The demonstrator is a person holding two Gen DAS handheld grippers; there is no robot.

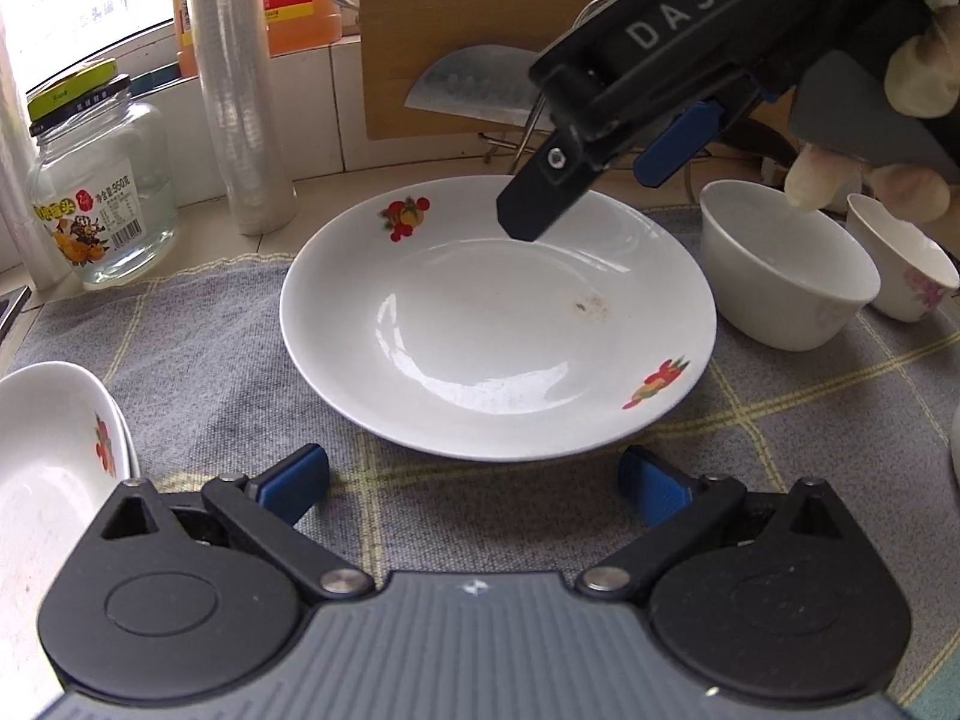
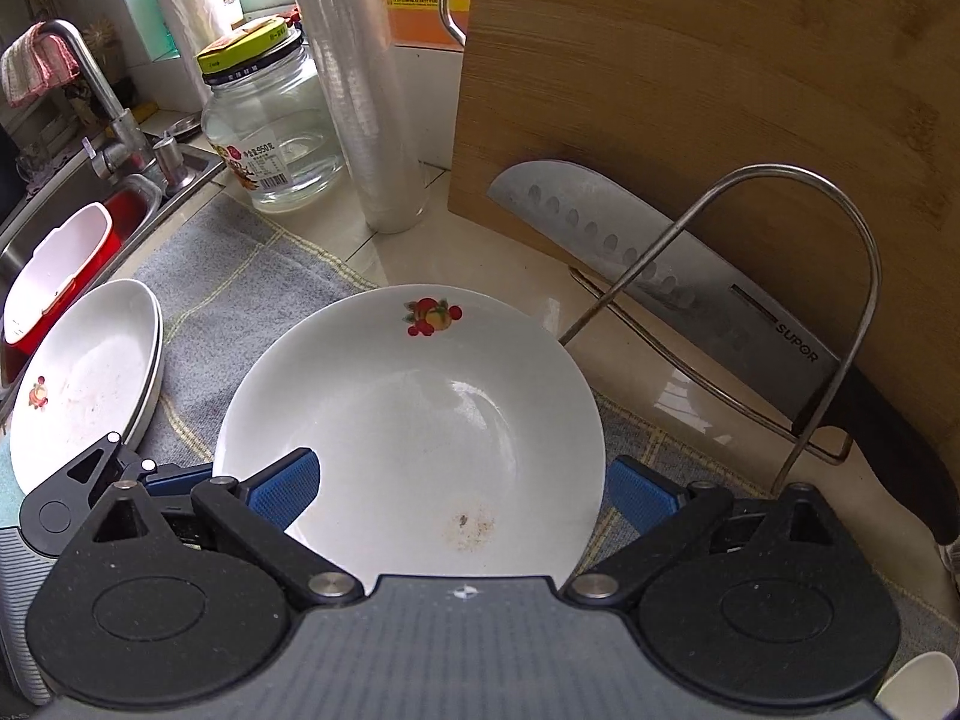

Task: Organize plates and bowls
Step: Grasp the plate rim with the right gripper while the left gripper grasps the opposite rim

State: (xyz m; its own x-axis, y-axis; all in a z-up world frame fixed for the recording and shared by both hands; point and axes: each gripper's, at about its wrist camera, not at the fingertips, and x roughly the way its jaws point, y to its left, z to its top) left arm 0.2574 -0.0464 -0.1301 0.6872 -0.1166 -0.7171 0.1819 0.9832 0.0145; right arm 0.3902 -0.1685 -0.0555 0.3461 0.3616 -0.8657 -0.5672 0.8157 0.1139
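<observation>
1. Left wrist view: left gripper (image 1: 474,489) jaws spread, empty, just short of the big plate (image 1: 498,324) on the grey cloth (image 1: 210,354). Right gripper (image 1: 591,180) hangs over plate's far rim; open or closed, can't tell here. Two bowls (image 1: 786,264) right of plate, plate stack (image 1: 54,456) left. Best: pinch rim only, lift level w/o sliding.

2. Right wrist view: right gripper (image 2: 465,495) jaws wide apart, holding nothing, over the plate (image 2: 408,438). Counter (image 2: 510,294) behind plate is cluttered: knife (image 2: 660,264), cutting board (image 2: 720,90), jar (image 2: 270,120); sink (image 2: 36,234) left.

Bowls (image 1: 786,264) beside plate (image 1: 498,324)
</observation>
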